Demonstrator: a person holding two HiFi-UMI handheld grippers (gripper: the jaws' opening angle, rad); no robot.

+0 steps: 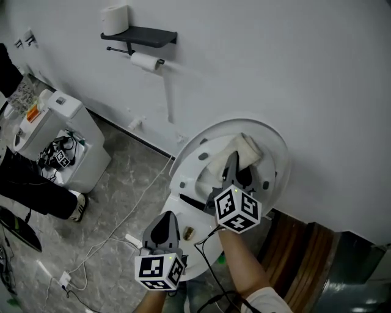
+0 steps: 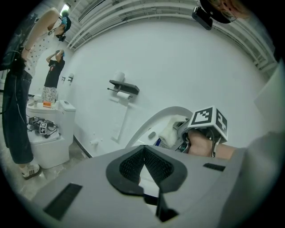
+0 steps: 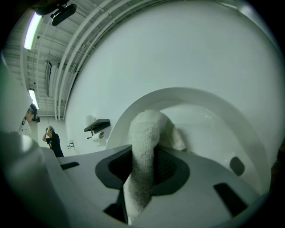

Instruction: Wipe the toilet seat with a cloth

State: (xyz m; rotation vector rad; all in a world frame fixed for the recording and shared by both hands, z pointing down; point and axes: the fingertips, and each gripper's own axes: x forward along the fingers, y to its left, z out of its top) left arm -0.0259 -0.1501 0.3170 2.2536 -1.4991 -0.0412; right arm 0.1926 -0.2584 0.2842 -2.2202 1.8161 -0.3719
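The white toilet seat (image 1: 274, 142) stands raised against the wall, its dark bumpers showing. A white terry cloth (image 1: 247, 147) is pinched in my right gripper (image 1: 234, 164), which is shut on it and presses it against the raised seat's upper part. In the right gripper view the cloth (image 3: 144, 142) fills the gap between the jaws of that gripper (image 3: 143, 171), with the seat (image 3: 218, 120) right behind. My left gripper (image 1: 164, 230) hangs lower, over the toilet's front rim (image 1: 183, 211), shut and empty. From the left gripper view, its jaws meet (image 2: 144, 156) and the cloth (image 2: 168, 132) shows beyond.
A dark wall shelf (image 1: 140, 36) carries a paper roll (image 1: 115, 18), with another roll (image 1: 145, 61) below it. A second white toilet (image 1: 72, 137) with cables stands at left, beside a person's leg (image 1: 36, 192). A white cable (image 1: 116, 232) trails over the floor. Brown boards (image 1: 305, 244) lie at right.
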